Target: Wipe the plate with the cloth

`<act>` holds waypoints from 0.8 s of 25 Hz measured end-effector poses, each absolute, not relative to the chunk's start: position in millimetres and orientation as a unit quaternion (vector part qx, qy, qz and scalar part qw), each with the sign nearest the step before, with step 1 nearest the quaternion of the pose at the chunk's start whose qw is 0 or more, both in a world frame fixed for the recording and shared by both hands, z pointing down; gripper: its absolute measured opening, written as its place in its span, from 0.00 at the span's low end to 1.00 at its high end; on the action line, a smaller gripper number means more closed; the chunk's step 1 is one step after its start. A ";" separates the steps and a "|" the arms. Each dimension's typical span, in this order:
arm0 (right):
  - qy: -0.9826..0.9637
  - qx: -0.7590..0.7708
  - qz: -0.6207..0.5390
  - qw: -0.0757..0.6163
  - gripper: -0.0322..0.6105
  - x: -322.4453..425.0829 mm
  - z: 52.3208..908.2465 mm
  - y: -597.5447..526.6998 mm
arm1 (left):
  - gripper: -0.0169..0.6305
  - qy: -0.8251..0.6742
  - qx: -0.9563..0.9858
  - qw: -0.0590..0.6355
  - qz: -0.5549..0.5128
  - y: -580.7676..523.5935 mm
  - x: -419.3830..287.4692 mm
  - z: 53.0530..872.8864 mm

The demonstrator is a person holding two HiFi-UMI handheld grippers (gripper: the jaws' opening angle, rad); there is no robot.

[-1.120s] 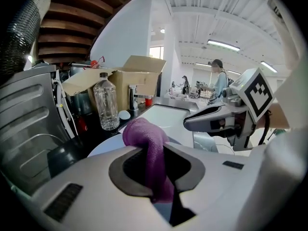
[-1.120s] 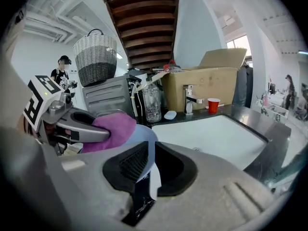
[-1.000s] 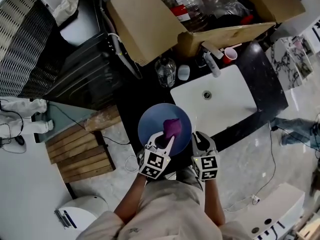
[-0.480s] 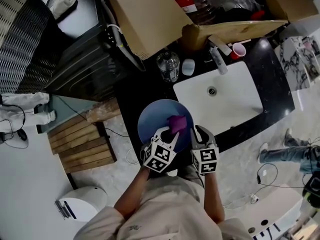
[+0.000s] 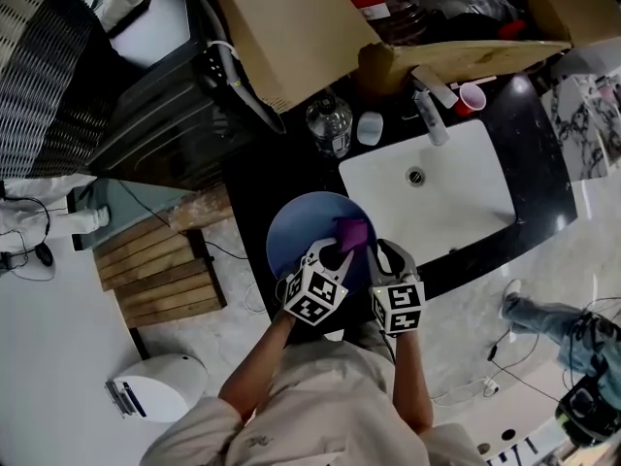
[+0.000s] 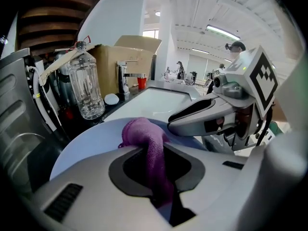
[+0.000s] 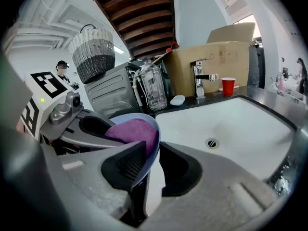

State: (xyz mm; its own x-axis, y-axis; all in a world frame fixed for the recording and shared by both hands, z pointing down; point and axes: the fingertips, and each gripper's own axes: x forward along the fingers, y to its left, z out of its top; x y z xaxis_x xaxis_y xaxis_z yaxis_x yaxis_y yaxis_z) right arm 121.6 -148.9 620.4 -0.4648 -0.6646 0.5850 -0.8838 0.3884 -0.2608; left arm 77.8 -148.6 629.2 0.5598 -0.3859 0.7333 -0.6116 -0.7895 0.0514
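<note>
My left gripper (image 6: pixel 155 170) is pinched shut on a purple cloth (image 6: pixel 143 134). The cloth runs straight out along the jaws, and its bunched end lies forward on the face of a blue plate (image 6: pixel 86 143). My right gripper (image 7: pixel 150 170) is closed on the plate's rim, on the side nearest the white sink (image 7: pixel 231 124), and steadies it. In the head view the plate sits over the dark counter (image 5: pixel 281 178), just in front of me. I cannot tell whether it rests on the counter or is held clear of it. The cloth sits on the plate's right part, just beside the right gripper's jaws. The bare blue surface lies to the left and farther from me. I judge the next stroke should sweep the cloth leftward, away from the held rim.
</note>
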 end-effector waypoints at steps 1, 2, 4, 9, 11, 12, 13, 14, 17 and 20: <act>-0.810 0.477 0.278 0.198 0.16 121.3 621.5 -149.6 | 0.12 -0.286 0.871 0.151 0.370 -150.3 78.6 629.9; -0.811 0.475 0.277 0.200 0.16 121.3 622.5 -150.3 | 0.12 -0.286 0.871 0.150 0.369 -152.1 79.5 630.6; -0.811 0.475 0.274 0.204 0.16 122.2 624.1 -151.7 | 0.12 -0.286 0.873 0.149 0.366 -155.7 81.3 631.9; -0.813 0.474 0.267 0.207 0.15 125.5 625.3 -152.2 | 0.12 -0.287 0.875 0.144 0.362 -163.1 86.1 632.6; -0.814 0.475 0.264 0.206 0.15 125.5 625.0 -151.8 | 0.12 -0.287 0.876 0.140 0.362 -165.8 87.5 632.8; -0.814 0.475 0.262 0.206 0.15 125.4 625.0 -151.8 | 0.12 -0.287 0.876 0.138 0.362 -167.5 87.9 632.9; -0.814 0.476 0.261 0.206 0.15 125.3 625.0 -151.9 | 0.12 -0.287 0.877 0.136 0.362 -169.3 88.2 632.9; -0.814 0.477 0.261 0.205 0.15 125.2 625.1 -151.9 | 0.12 -0.289 0.877 0.134 0.361 -171.3 88.4 633.0; -0.814 0.478 0.258 0.205 0.14 125.2 625.3 -151.9 | 0.12 -0.296 0.876 0.132 0.357 -177.5 88.2 633.4; -0.813 0.480 0.258 0.206 0.14 125.6 625.1 -151.9 | 0.12 -0.304 0.875 0.134 0.352 -183.6 87.8 632.9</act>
